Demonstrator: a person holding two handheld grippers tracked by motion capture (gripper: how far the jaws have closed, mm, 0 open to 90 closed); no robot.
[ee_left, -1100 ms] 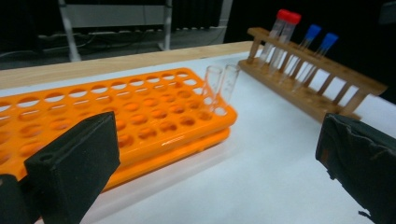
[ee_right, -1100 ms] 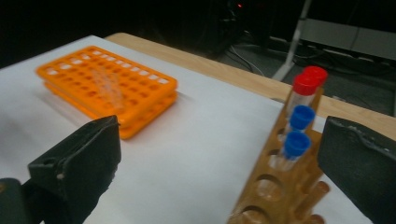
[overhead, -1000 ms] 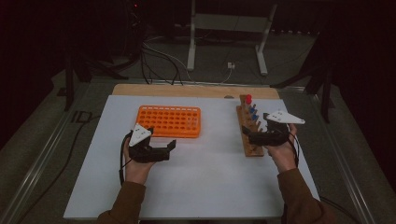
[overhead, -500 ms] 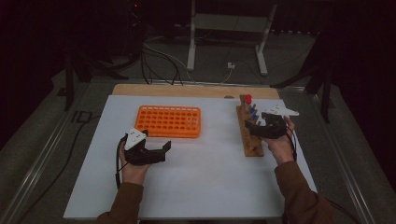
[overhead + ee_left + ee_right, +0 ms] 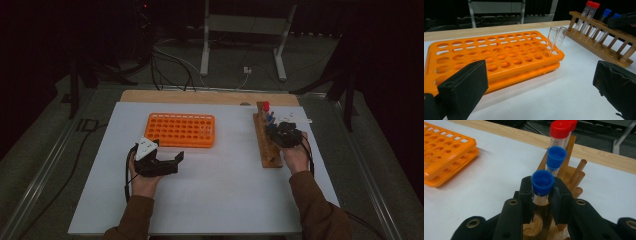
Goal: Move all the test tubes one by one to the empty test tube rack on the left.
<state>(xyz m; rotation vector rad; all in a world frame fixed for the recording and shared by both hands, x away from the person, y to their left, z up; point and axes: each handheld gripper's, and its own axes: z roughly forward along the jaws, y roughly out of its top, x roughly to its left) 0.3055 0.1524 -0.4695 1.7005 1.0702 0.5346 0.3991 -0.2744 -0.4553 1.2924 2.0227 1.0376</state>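
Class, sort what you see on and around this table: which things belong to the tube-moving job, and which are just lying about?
Belongs to the job:
blue-capped tube, clamped in the right gripper
wooden rack
orange rack
left gripper, open

Just lying about:
cables on the floor
metal stand

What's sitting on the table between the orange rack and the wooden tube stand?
Nothing: in the high view, only bare white tabletop separates the orange rack from the wooden stand.
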